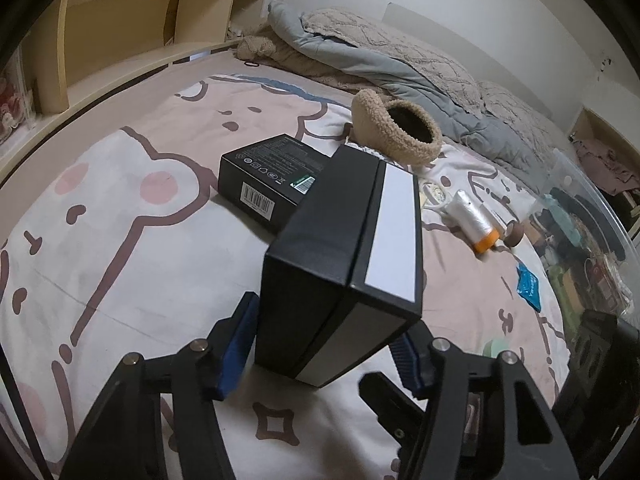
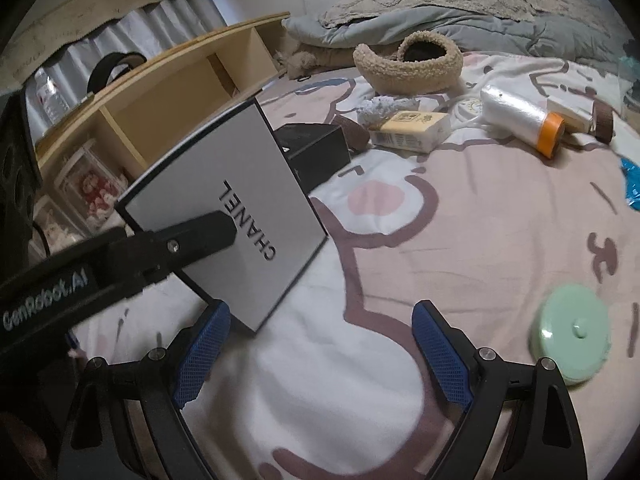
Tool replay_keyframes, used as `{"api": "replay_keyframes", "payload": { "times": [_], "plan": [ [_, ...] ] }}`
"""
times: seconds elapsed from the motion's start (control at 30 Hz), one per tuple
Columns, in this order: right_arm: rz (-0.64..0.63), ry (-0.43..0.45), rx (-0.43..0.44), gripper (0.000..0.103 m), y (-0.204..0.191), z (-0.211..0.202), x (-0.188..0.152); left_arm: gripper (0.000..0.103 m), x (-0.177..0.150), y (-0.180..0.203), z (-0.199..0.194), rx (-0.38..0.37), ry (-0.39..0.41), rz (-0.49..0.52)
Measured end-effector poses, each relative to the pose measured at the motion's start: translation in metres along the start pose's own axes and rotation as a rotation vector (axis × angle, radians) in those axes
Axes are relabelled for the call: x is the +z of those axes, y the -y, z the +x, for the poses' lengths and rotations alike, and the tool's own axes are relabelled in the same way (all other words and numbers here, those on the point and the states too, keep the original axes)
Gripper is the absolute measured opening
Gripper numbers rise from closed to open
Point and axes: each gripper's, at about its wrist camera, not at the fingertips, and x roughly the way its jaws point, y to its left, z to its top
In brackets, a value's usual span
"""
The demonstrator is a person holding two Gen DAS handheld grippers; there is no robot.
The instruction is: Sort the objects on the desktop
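A black box with a white face stands on edge on the cartoon-print bedsheet. My left gripper is shut on it, one blue pad on each side of its near end. In the right wrist view the same box shows printed lettering, and one of the left gripper's fingers lies across the white face. My right gripper hangs open over bare sheet just right of the box, with nothing between its pads. A second, flat black box lies behind the first.
A fleecy tan basket, a plastic roll with an orange end, a blue packet and a clear bin of items sit to the right. A mint round tin lies beside my right gripper. Wooden shelves stand left.
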Motion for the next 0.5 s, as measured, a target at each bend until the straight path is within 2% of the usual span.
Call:
{"api": "replay_keyframes", "payload": {
  "times": [0.27,0.5],
  "plan": [
    [-0.030,-0.065,-0.090,0.092,0.015,-0.020,-0.015,0.061,-0.001,0.000,0.000,0.004,0.004,-0.006],
    [-0.065,-0.063,-0.192,0.092,0.026,-0.053,-0.025,0.061,-0.001,0.001,0.000,0.007,0.011,-0.007]
  ]
}}
